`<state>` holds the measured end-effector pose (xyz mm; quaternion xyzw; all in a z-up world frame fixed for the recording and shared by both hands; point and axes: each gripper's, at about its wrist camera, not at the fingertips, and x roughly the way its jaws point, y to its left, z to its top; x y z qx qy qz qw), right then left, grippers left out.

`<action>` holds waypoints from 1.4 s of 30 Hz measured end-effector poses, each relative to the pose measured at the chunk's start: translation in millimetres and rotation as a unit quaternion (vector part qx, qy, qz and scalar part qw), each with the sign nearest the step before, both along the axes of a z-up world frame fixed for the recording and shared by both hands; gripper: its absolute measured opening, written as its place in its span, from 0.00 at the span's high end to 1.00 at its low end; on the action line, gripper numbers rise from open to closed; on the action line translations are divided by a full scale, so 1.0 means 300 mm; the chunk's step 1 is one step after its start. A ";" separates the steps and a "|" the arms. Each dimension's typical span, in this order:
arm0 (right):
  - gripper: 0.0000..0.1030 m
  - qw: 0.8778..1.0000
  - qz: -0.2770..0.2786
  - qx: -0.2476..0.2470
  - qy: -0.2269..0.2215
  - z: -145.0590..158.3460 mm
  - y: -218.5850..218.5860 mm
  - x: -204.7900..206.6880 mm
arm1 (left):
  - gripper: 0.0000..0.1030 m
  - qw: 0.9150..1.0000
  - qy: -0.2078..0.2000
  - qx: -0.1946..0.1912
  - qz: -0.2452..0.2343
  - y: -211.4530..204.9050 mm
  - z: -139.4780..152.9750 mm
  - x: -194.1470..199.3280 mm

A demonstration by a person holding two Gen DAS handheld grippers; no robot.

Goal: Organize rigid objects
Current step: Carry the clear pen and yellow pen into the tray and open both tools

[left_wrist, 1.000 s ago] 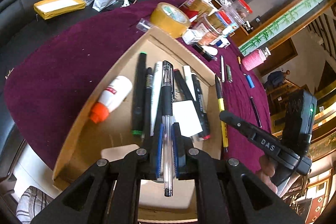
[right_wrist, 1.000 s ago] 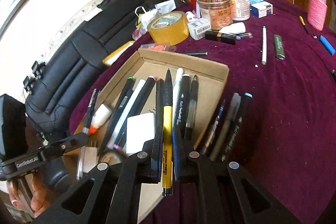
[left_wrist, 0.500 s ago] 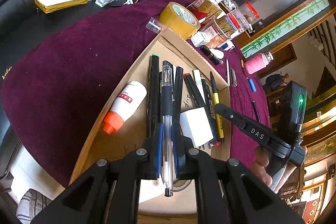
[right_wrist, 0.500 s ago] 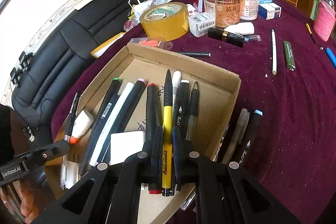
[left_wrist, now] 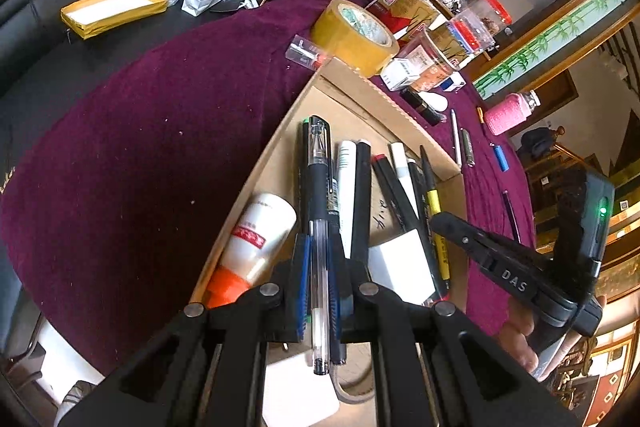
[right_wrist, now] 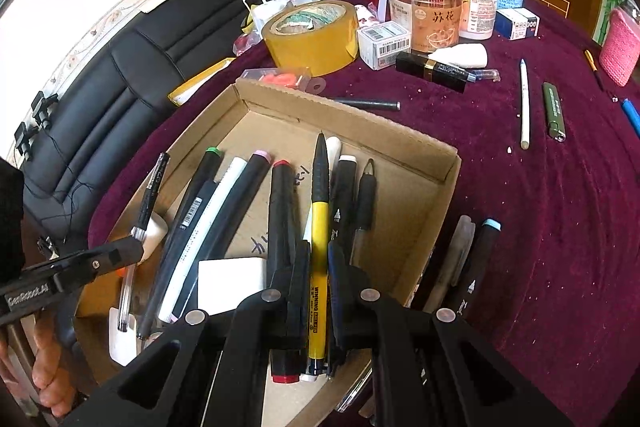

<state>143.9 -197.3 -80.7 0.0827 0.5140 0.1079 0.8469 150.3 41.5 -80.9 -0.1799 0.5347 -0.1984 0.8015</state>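
A shallow cardboard box (left_wrist: pixel 260 175) on the purple cloth holds several pens and markers, a white glue bottle with an orange cap (left_wrist: pixel 256 239) and a white eraser (left_wrist: pixel 400 263). My left gripper (left_wrist: pixel 320 247) is shut on a clear gel pen with a black cap (left_wrist: pixel 319 163), low over the box's left side beside the glue. My right gripper (right_wrist: pixel 319 255) is shut on a yellow pen with a black grip (right_wrist: pixel 319 223), which lies lengthwise over the markers in the box (right_wrist: pixel 360 119). The right wrist view shows the left gripper (right_wrist: pixel 128 251) at the box's left edge, holding the clear pen (right_wrist: pixel 148 195).
Behind the box stand a roll of brown tape (right_wrist: pixel 310 35), jars (right_wrist: pixel 428 11), a small white carton (right_wrist: pixel 384 43) and a black lipstick (right_wrist: pixel 432 71). A white pen (right_wrist: pixel 525 107) and a green lighter (right_wrist: pixel 554 113) lie on the cloth. More markers (right_wrist: pixel 480 259) lie outside the box's right wall.
Both grippers have come forward and lower over the box. The clear pen now sits near the glue bottle, and the yellow pen has moved from the box's right edge to its middle.
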 end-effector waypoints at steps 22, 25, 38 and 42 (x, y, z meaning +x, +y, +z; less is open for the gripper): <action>0.91 1.000 0.012 -0.013 0.005 -0.019 0.031 0.012 | 0.91 1.000 0.012 -0.004 0.004 -0.008 -0.045 0.017; 0.89 1.000 0.013 0.000 0.007 -0.017 0.019 0.010 | 0.88 1.000 0.014 -0.006 0.004 -0.010 -0.044 0.017; 0.78 0.998 0.001 0.060 -0.012 0.052 -0.091 -0.079 | 0.49 0.999 -0.025 0.016 0.016 -0.046 0.041 -0.057; 0.56 0.996 -0.024 0.077 -0.029 0.090 -0.190 -0.151 | 0.44 0.999 -0.048 0.016 0.007 -0.105 0.092 -0.111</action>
